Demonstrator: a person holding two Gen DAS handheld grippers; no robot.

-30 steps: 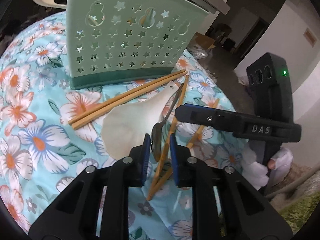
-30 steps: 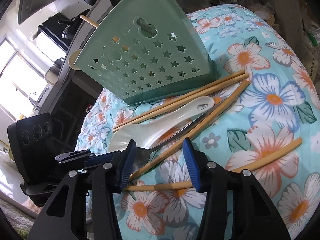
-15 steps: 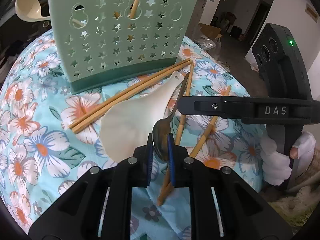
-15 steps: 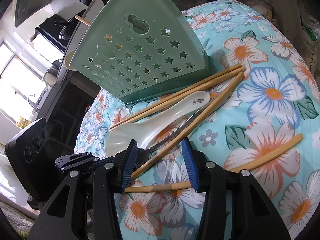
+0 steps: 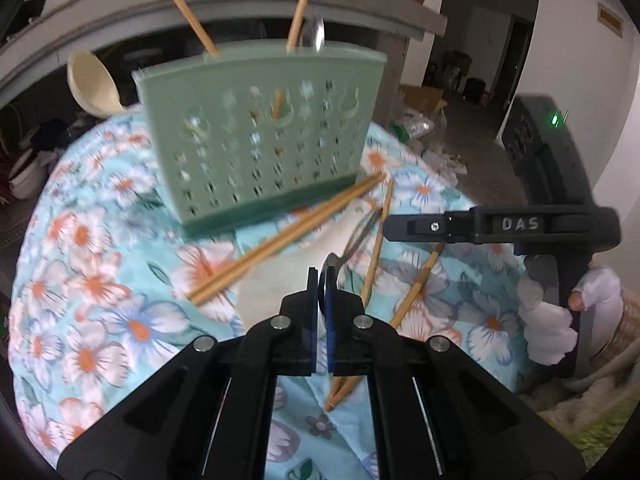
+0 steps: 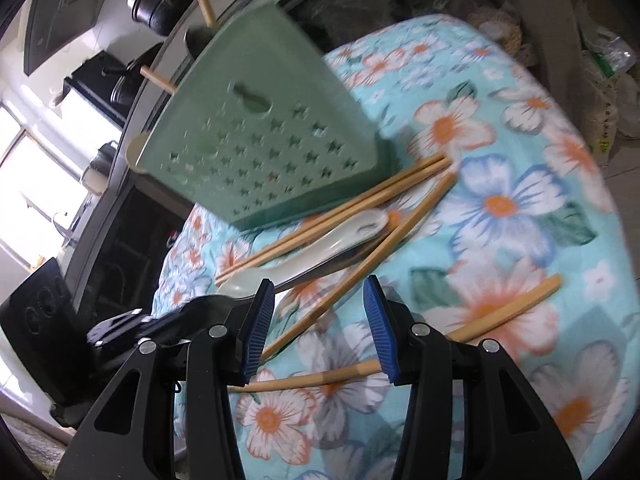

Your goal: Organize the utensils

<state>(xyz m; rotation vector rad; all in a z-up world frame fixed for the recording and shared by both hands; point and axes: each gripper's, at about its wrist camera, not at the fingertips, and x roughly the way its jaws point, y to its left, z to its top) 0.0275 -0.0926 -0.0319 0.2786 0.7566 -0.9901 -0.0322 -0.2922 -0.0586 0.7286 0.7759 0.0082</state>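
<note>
My left claw (image 5: 319,280) is squeezed tight on the bowl end of a metal spoon (image 5: 352,240). The blue pads (image 5: 330,280) pinch the bowl from both sides. The spoon's thin handle points away from me, toward the green holder (image 5: 260,136), and it passes over the white rice scoop (image 5: 276,284) that lies flat on the flowered cloth (image 5: 92,280).

My right claw (image 6: 318,328) is about half open and holds nothing. Its pads (image 6: 378,328) stand apart above the cloth, with one chopstick (image 6: 312,380) lying crosswise under them. In the left view I can see the right claw's black arm off to the side, near the spoon handle, with a hand in a white glove (image 5: 560,312) holding it.

The green holder stands upright on the cloth, at the far side of the pile. It has star holes in its wall. Some chopsticks (image 5: 192,20) and a spoon stick up out of its top. A cream ladle (image 5: 92,84) pokes out at its side.

Two chopsticks (image 5: 288,240) lie side by side, touching the holder's foot and lying across the white scoop. One long chopstick (image 6: 360,272) lies slanted just beside the scoop. Another chopstick (image 6: 512,312) lies farther out on the cloth, apart from the rest.
</note>
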